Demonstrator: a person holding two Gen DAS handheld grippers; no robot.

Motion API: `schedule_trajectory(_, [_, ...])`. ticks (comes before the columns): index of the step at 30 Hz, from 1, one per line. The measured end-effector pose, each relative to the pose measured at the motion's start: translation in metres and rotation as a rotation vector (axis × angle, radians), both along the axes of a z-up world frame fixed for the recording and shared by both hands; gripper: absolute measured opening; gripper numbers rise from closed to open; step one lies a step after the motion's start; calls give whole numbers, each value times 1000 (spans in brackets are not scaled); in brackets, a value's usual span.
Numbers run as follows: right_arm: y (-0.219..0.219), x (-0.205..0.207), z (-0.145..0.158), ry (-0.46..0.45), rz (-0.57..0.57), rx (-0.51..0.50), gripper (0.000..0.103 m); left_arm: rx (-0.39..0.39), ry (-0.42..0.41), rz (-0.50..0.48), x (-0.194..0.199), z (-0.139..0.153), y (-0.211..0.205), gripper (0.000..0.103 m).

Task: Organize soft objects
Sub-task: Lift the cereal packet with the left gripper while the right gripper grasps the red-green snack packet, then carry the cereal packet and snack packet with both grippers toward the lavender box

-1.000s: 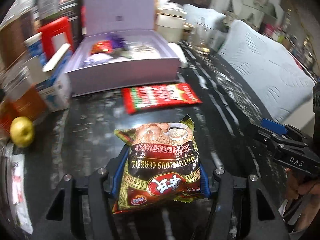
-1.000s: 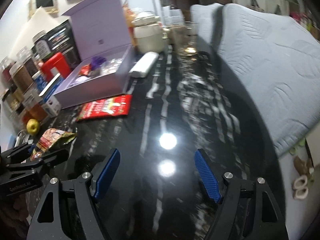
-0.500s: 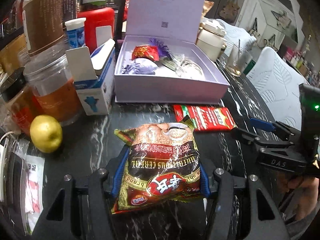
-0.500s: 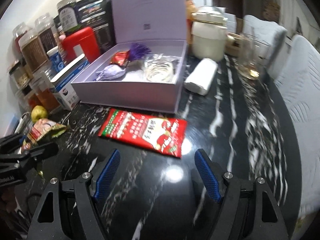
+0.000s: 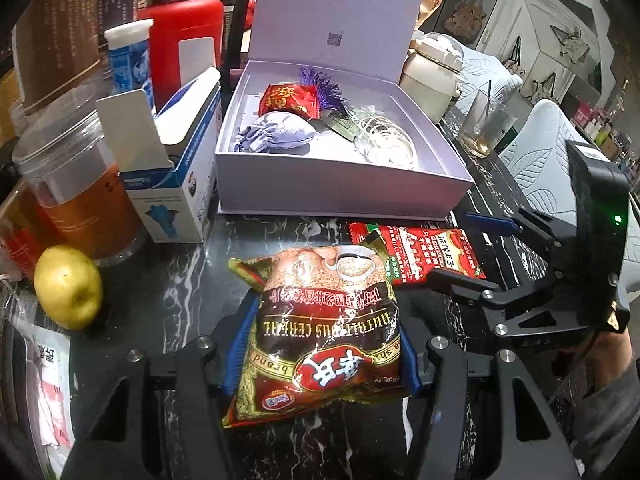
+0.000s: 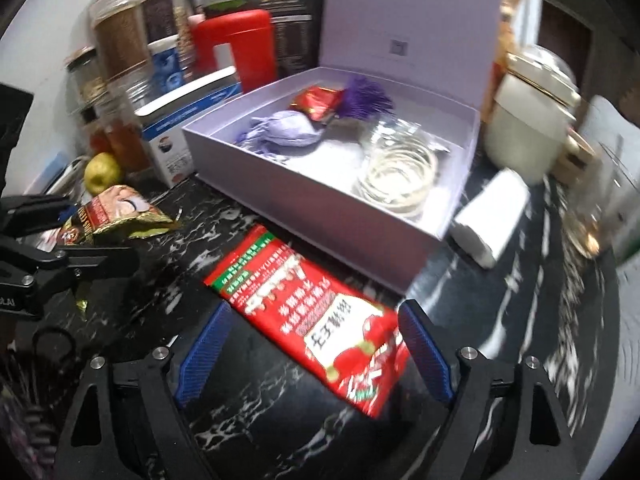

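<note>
My left gripper (image 5: 324,360) is shut on a brown cereal packet (image 5: 320,320), held just above the dark marble table in front of the open lilac box (image 5: 340,192). A flat red snack packet (image 6: 312,308) lies on the table by the box's front wall. My right gripper (image 6: 316,344) straddles its near end; the jaws are opening and the blue pads stand off the packet. The box holds a lilac pouch (image 5: 276,132), a small red packet (image 5: 290,100), a purple tassel and a clear plastic item. The right wrist view shows the left gripper (image 6: 92,232) with the cereal packet (image 6: 120,216).
Left of the box stand a blue-and-white carton (image 5: 172,184), jars, a red canister (image 5: 188,44) and a yellow fruit (image 5: 68,292). A cream pot (image 5: 432,80), a glass (image 5: 484,128) and a white roll (image 6: 496,216) sit to the right of it.
Both grippers have moved toward the lilac box. The right one rolled and came over the red packet, its jaws spreading wider. The left still grips the cereal packet.
</note>
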State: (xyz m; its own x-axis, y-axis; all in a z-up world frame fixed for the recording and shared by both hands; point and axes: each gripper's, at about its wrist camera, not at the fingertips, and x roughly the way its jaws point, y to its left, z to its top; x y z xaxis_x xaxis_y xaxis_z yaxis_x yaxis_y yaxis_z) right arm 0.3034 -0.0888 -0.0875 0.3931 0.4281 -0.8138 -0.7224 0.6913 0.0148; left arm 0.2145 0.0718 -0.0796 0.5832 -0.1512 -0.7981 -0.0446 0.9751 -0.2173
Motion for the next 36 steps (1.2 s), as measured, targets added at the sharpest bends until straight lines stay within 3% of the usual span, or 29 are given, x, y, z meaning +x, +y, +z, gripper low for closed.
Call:
schedule_trajectory(6, [11,11,-10,28,153,-37,86,8,12,-11,1,-2,-4,59])
schedule_trajectory(9, [16,14,-17,41,167,-85,86,7,15,-12,2,-2,-4,59])
schedule_trajectory(20, [9,-9,-13,60,11,-103,53,4,8,-12,-12,2,-2,59])
schedule_trajectory(26, [-3,-43,-10,63,-91,-112,53,-1,5,-4,-32,4,2,59])
schedule_trajectory(36, [-28,-98,-5,79,-367,-106,54,-6,4,-4,-61,3,7,59])
